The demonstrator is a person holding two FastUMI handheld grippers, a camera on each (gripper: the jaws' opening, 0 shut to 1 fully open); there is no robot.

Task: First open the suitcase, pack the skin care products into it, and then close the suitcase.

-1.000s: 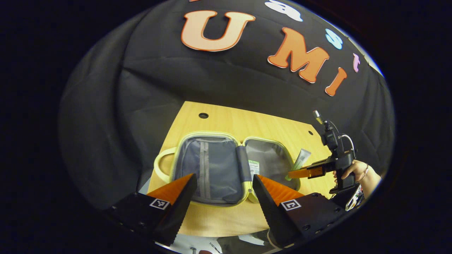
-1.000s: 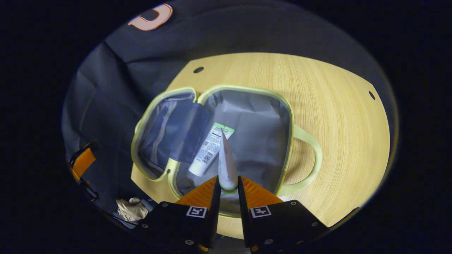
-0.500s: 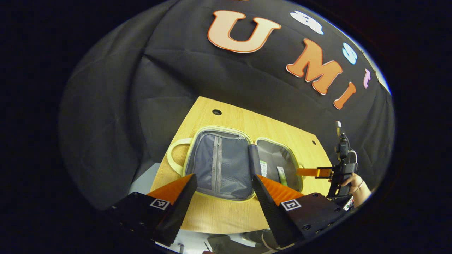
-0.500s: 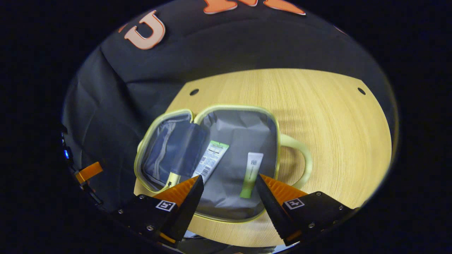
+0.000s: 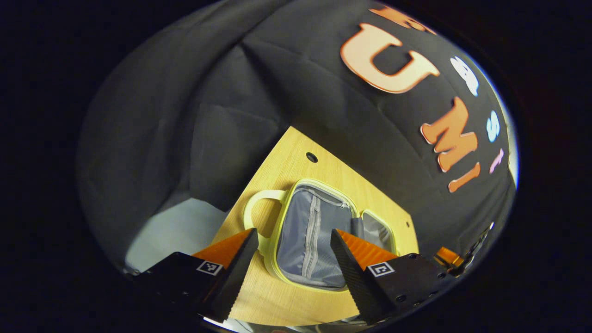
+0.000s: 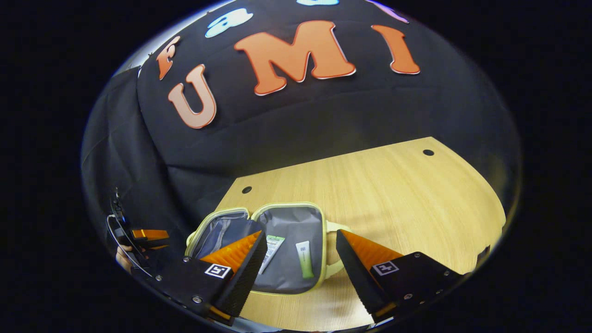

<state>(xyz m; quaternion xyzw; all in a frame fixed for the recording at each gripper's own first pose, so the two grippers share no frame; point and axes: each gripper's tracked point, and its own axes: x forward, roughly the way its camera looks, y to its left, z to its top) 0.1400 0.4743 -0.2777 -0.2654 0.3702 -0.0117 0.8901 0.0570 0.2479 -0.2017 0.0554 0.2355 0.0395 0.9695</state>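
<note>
Your table [image 6: 379, 194] carries the open suitcase [image 6: 286, 277] at its near edge, 2 tubes [image 6: 303, 259] lying inside. Both your right gripper [image 6: 300, 270] and left gripper [image 5: 291, 268] hover spread wide and empty above it. Closing carelessly could pinch a tube in the rim.

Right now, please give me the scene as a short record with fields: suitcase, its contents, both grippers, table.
suitcase: pale yellow-green suitcase lies open flat on the table, grey lining up
contents: two tubes in one half, a white tube with green end and a white-and-green tube, lying apart
left gripper: left gripper open, holds nothing, above the zipped half
right gripper: right gripper open, holds nothing, above the half with the tubes
table: light wooden table
task state: tubes packed, suitcase not yet closed
</note>
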